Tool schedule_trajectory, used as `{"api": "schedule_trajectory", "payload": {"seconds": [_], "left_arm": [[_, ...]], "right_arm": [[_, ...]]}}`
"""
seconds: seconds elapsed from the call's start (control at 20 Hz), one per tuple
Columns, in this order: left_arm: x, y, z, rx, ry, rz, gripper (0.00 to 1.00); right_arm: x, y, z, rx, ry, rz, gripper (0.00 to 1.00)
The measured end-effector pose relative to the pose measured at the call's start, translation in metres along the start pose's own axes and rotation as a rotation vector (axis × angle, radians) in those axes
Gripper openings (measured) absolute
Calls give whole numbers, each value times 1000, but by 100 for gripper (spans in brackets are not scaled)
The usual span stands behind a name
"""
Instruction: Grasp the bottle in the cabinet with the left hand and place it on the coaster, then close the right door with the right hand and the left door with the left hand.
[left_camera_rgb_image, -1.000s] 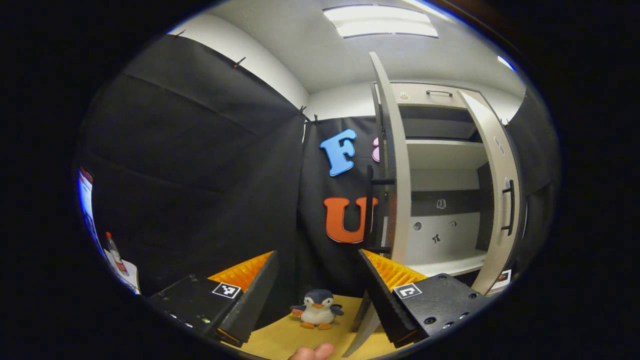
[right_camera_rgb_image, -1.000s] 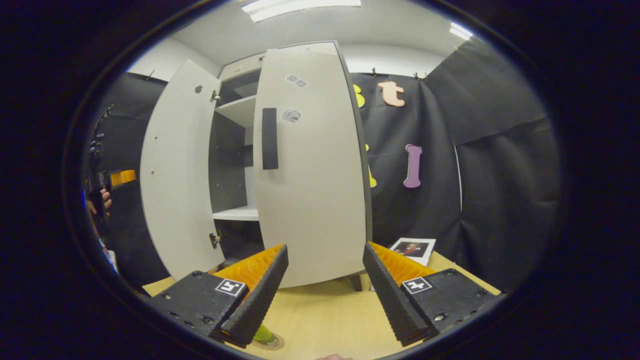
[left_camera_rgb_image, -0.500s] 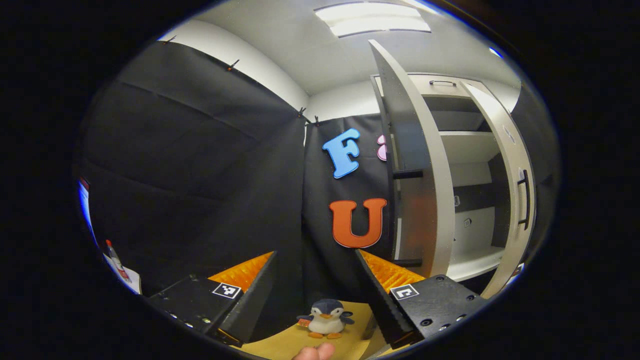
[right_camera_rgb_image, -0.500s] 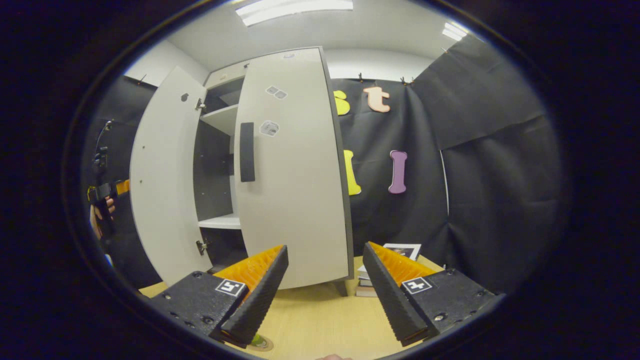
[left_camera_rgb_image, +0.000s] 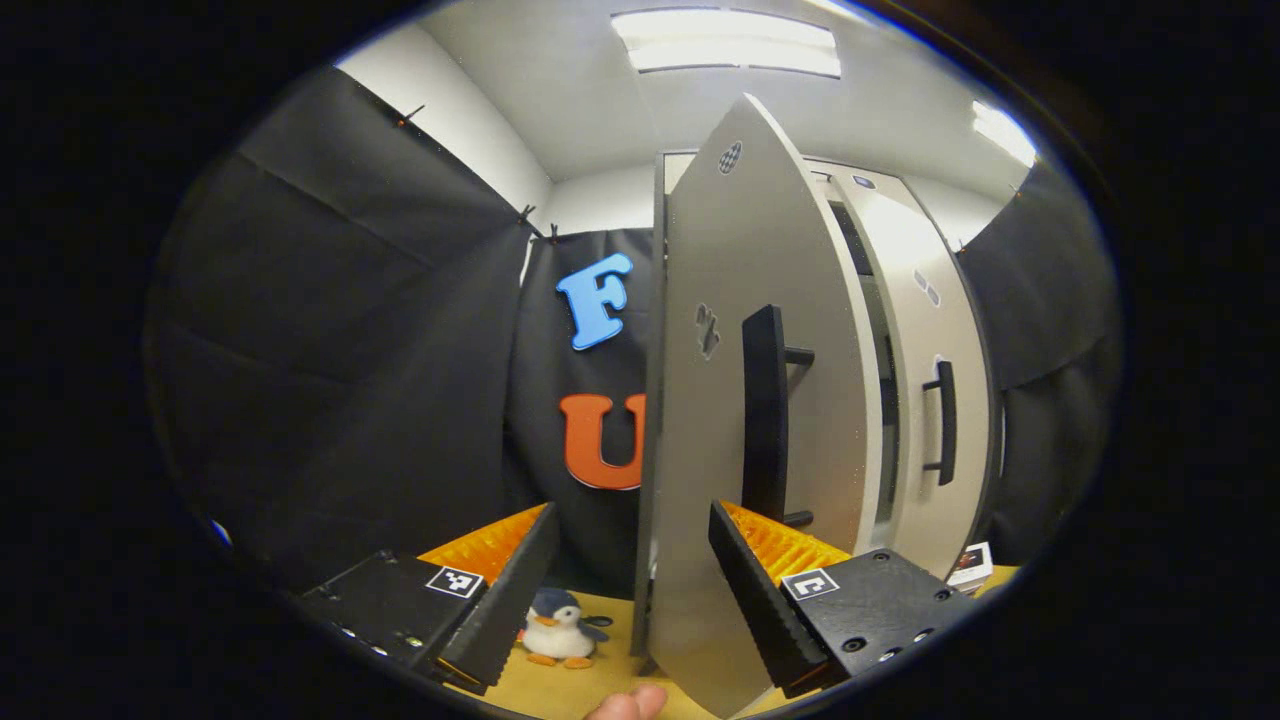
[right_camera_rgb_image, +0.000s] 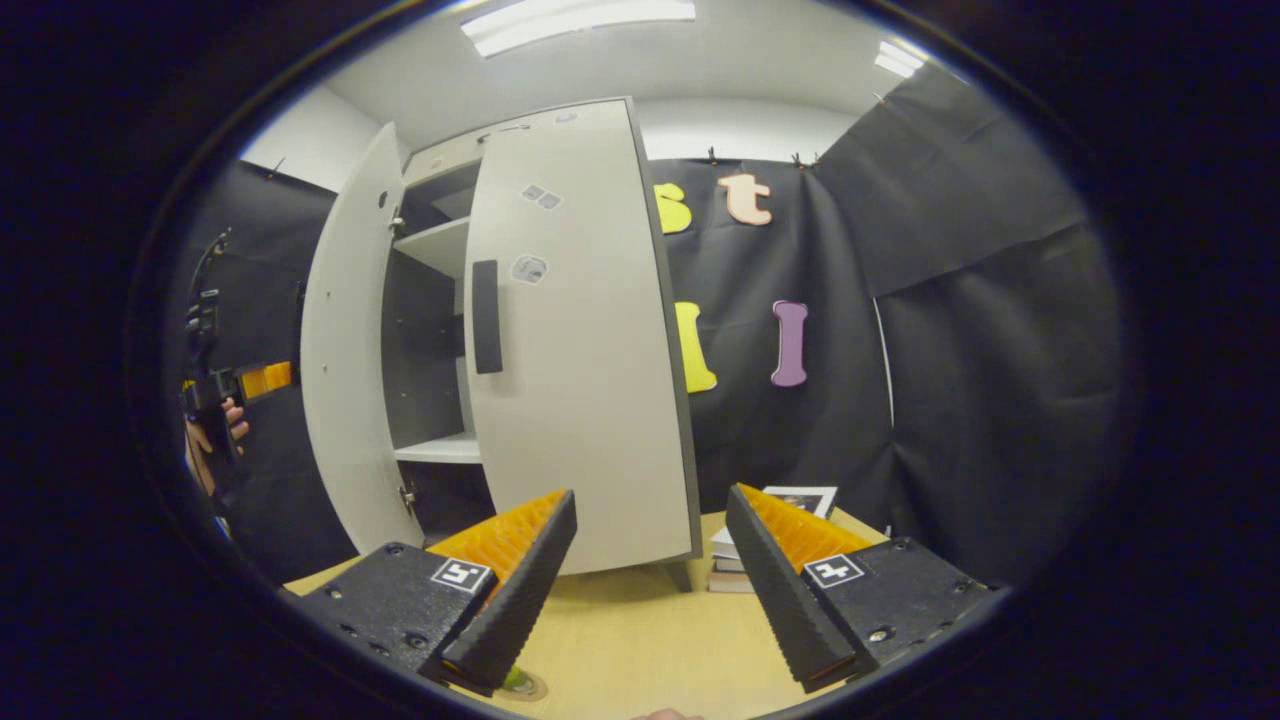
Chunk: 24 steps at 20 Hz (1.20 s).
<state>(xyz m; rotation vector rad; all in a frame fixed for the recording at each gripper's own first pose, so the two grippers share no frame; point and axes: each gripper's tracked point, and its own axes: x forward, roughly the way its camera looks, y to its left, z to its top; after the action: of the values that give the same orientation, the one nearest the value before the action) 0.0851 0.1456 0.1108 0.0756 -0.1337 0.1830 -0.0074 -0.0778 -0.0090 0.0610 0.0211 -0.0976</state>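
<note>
**Left door half swung, both grippers empty**

The left gripper (left_camera_rgb_image: 630, 580) is spread wide with nothing between its fingers, right up against the left door (left_camera_rgb_image: 730, 400); that door's edge and lower face stand between the fingers, though I cannot tell whether either finger touches it. Its black handle (left_camera_rgb_image: 765, 410) rises just above the right-hand finger. The right door (right_camera_rgb_image: 575, 340) looks almost closed, well ahead of the right gripper (right_camera_rgb_image: 650, 580), which is also wide open and empty. Between the doors a strip of cabinet (right_camera_rgb_image: 435, 330) shelving shows. The light wooden worktop (right_camera_rgb_image: 640, 640) carries a toy penguin (left_camera_rgb_image: 558, 628) and stacked books (right_camera_rgb_image: 770, 535). Behind the right gripper's left-hand finger, something green on a round coaster (right_camera_rgb_image: 525, 684) is mostly hidden.
</note>
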Motion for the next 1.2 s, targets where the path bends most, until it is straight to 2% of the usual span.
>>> {"api": "schedule_trajectory", "payload": {"seconds": [0.1, 0.15, 0.25, 0.3, 0.35, 0.4, 0.45, 0.5, 0.55, 0.65, 0.7, 0.75, 0.9, 1.0, 1.05, 1.1, 1.15, 1.2], "left_arm": [[4, -12, -7, -21, 23, -46, 99], [8, -12, -7, -19, 20, -38, 94], [7, -11, -5, -9, 14, -33, 94], [7, -13, -5, -8, 11, -30, 99], [6, -12, -5, -10, 10, -25, 95], [4, -11, -5, -13, 11, -20, 99], [1, -10, -4, -13, 8, -15, 99], [-4, -8, -3, -14, 0, -7, 95], [-10, -6, -1, -14, -5, 2, 99], [-22, -4, 0, -22, -10, 37, 99], [-30, -5, -1, -29, -16, 48, 95], [-37, -7, -3, -35, -23, 58, 99], [-62, -13, -17, -42, -18, 85, 99], [-77, -20, -33, -68, 2, 98, 95], [-84, -22, -39, -82, 8, 106, 95], [-90, -26, -43, -88, 3, 113, 95], [-97, -28, -48, -84, -3, 118, 99], [-103, -31, -54, -77, -8, 123, 99]], "right_arm": [[-3, -3, 3, -10, 1, -3, 99], [-5, -6, 7, -19, -3, -9, 99], [-9, -8, 12, -32, -16, -18, 99], [-12, -7, 14, -36, -19, -20, 99], [-12, -7, 14, -40, -19, -21, 99], [-11, -5, 13, -44, -19, -19, 99], [-10, -3, 13, -44, -18, -14, 99], [-10, 0, 12, -38, -17, -8, 99], [-9, 4, 11, -32, -15, 2, 99], [-4, 12, 14, -41, -21, 22, 99], [0, 16, 17, -48, -20, 36, 99], [4, 21, 18, -48, -16, 56, 99], [12, 34, 30, -35, -34, 95, 99], [14, 44, 32, -18, -56, 114, 99], [15, 50, 32, -6, -64, 128, 99], [17, 55, 35, 3, -75, 142, 94], [18, 60, 37, 3, -77, 156, 99], [19, 62, 37, -3, -70, 167, 99]]}}
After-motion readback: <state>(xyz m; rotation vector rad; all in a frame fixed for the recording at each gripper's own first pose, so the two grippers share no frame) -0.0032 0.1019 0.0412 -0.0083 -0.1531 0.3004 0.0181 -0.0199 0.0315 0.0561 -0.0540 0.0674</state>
